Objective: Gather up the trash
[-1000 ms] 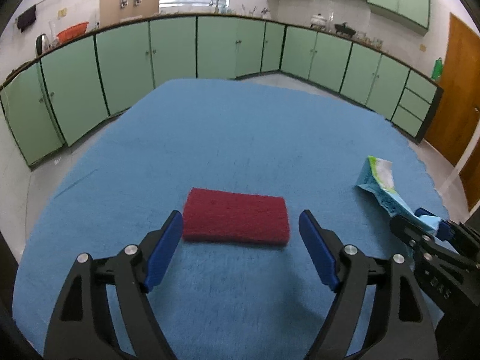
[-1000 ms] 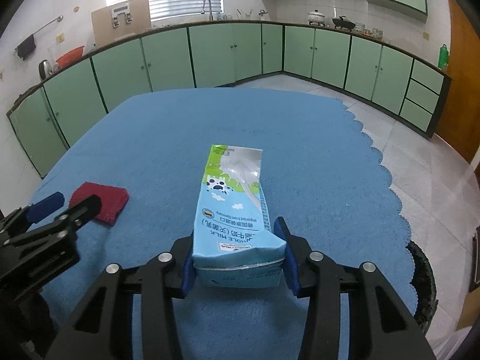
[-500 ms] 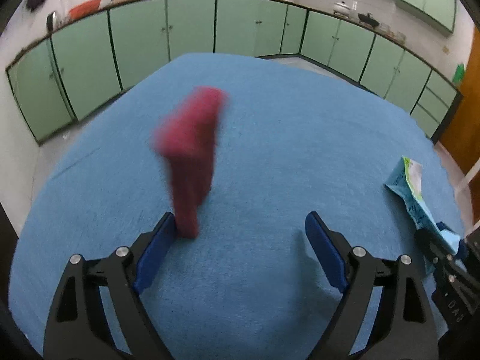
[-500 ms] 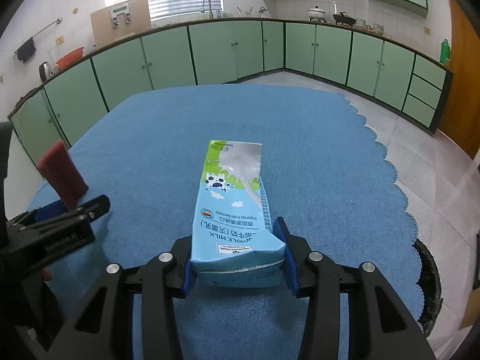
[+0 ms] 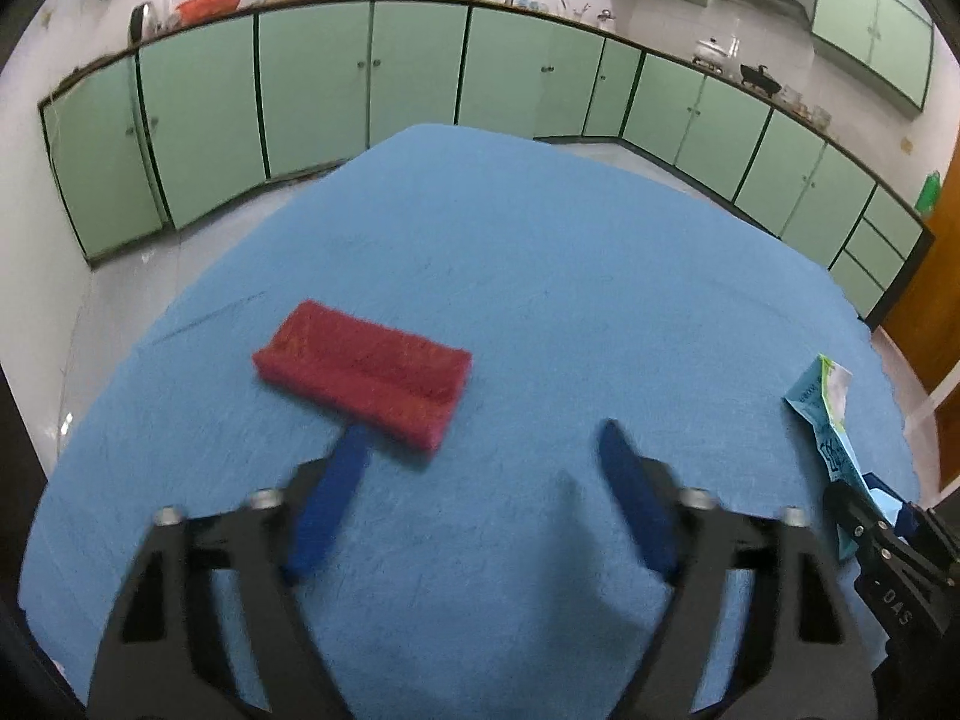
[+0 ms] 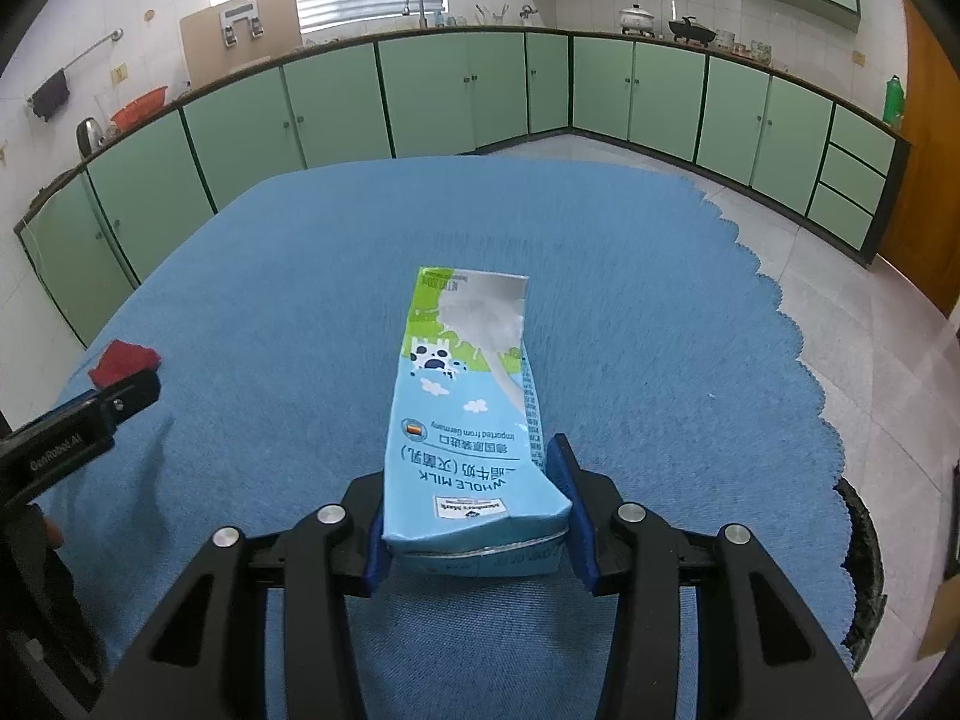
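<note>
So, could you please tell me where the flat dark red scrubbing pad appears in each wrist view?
Left wrist: the flat dark red scrubbing pad lies left of centre, just beyond the left gripper.
Right wrist: only its corner shows at the far left edge.
Shared landmark: the blue tablecloth.

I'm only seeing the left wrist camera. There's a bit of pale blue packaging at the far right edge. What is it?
Observer: A milk carton, printed WHOLE MILK, with a cartoon cow.
Operator: Is it just lying there?
Observer: No, the right gripper is shut on its near end, a blue pad pressed to each side.
Operator: Anything past that side of the table?
Observer: Yes, a dark round rim shows below the blue tablecloth's scalloped edge at the right; I cannot tell what it is.
</note>
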A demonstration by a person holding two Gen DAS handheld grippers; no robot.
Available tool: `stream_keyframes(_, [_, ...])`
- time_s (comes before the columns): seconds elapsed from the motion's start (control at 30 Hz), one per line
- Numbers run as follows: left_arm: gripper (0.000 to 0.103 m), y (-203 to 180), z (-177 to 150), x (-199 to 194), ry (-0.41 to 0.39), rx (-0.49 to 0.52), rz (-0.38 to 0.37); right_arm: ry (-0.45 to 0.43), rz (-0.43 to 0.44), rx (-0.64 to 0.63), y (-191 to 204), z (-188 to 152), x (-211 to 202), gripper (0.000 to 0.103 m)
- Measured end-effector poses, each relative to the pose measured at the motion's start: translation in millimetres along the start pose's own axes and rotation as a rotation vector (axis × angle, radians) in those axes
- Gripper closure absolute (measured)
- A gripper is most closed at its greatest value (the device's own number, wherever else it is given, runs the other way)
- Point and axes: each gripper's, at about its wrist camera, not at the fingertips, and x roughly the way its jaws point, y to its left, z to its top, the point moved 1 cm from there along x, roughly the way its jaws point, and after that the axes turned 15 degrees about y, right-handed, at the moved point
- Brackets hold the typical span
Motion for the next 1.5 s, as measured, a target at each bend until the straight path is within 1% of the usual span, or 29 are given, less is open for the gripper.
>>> stream_keyframes(0.07, [0.038,3.7,-2.8,-1.3,0.004,-0.012,-0.011,0.0,-0.001,-0.002,0.8,0.3,0.1,0.057])
stream_keyframes(0.17, [0.029,4.5,-8.0,-8.2,-0.023,-0.003,0.011,0.002,-0.003,-0.003,0.8,0.3,0.8,0.057])
stream_keyframes(0.2, [0.028,5.0,-8.2,-9.4,-0.029,0.002,0.019,0.003,-0.001,-0.004,0.6,0.2,1.1,0.057])
stream_keyframes(0.37, [0.022,11.9,3.0,-10.7,-0.042,0.006,0.063,0.002,0.003,-0.014,5.9,1.7,1.6,0.057])
stream_keyframes(0.4, [0.021,13.9,5.8,-8.8,-0.032,0.011,0.062,0.004,0.004,-0.014,6.6,2.4,2.3,0.057])
stream_keyframes(0.5, [0.021,20.4,12.7,-0.7,-0.007,0.032,0.083,0.007,0.003,-0.014,9.2,4.1,4.1,0.057])
stream_keyframes(0.67, [0.02,25.0,19.1,10.7,0.039,0.041,0.075,0.013,-0.002,-0.022,14.9,6.6,6.9,0.057])
stream_keyframes(0.77, [0.015,27.6,24.0,15.2,0.051,0.047,0.066,0.016,-0.006,-0.024,17.1,6.4,8.0,0.057])
stream_keyframes(0.9, [0.015,28.9,28.5,19.4,0.055,0.048,0.068,0.017,-0.01,-0.026,17.7,6.2,8.1,0.057])
stream_keyframes(0.93, [0.017,30.1,29.0,19.1,0.051,0.04,0.067,0.017,-0.011,-0.026,17.6,6.0,7.9,0.057])
stream_keyframes(0.97, [0.025,31.6,29.4,18.2,0.045,0.031,0.074,0.017,-0.011,-0.026,17.5,5.8,7.8,0.057])
stream_keyframes(1.0, [0.03,33.9,29.4,17.3,0.04,0.027,0.067,0.016,-0.008,-0.025,17.5,5.7,7.7,0.057])
stream_keyframes(1.03, [0.033,33.3,29.0,15.0,0.031,0.029,0.058,0.016,-0.006,-0.025,17.2,5.7,7.2,0.057])
stream_keyframes(1.07, [0.06,32.6,28.6,13.0,0.024,0.032,0.052,0.014,-0.002,-0.024,17.1,5.3,6.5,0.057])
stream_keyframes(1.1, [0.081,31.3,28.1,11.0,0.023,0.032,0.038,0.012,0.0,-0.023,16.9,5.5,5.9,0.057])
stream_keyframes(1.17, [0.088,25.1,24.5,9.8,0.026,0.025,0.016,0.007,0.004,-0.022,16.2,5.1,4.3,0.057])
stream_keyframes(1.2, [0.095,22.0,22.8,9.3,0.025,0.029,0.013,0.006,0.005,-0.021,15.5,4.9,3.3,0.057])
stream_keyframes(1.23, [0.098,20.0,21.2,9.3,0.025,0.034,0.008,0.004,0.006,-0.021,14.8,4.7,2.5,0.057])
stream_keyframes(1.27, [0.1,19.3,19.7,9.0,0.025,0.034,-0.001,0.0,0.005,-0.02,13.7,3.9,1.2,0.058])
stream_keyframes(1.43, [0.1,16.1,9.7,1.5,0.014,0.047,-0.024,0.001,0.005,-0.009,9.0,2.3,0.3,0.057])
stream_keyframes(1.47, [0.103,15.9,8.6,0.8,0.011,0.05,-0.029,0.002,0.006,-0.009,9.0,2.2,0.5,0.057])
stream_keyframes(1.5, [0.103,16.7,7.5,0.0,0.008,0.053,-0.033,0.002,0.006,-0.01,9.8,2.9,0.4,0.057])
